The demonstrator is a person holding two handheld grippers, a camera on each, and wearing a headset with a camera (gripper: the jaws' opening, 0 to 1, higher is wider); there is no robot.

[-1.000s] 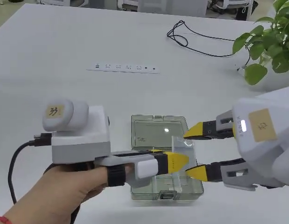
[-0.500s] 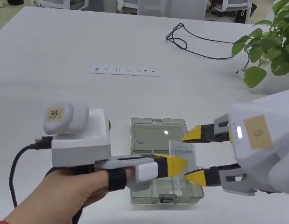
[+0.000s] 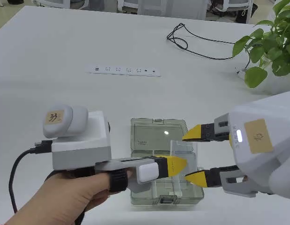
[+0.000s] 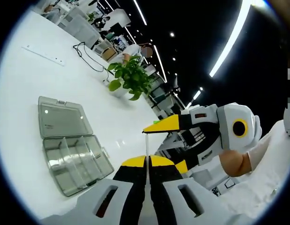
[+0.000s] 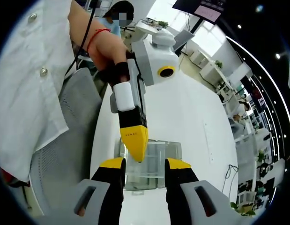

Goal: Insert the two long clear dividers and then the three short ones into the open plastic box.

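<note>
My left tongs are clamped on a clear divider, holding it upright over the right part of the open box, which lies on the white worktop with its lid flat on the far side. My right tongs are spread wide, one jaw on each side of the divider.

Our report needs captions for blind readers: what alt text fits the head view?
The left tool, held in a hand, is shut on a clear divider over the open plastic box on a white table; the open right tool faces it.
</note>
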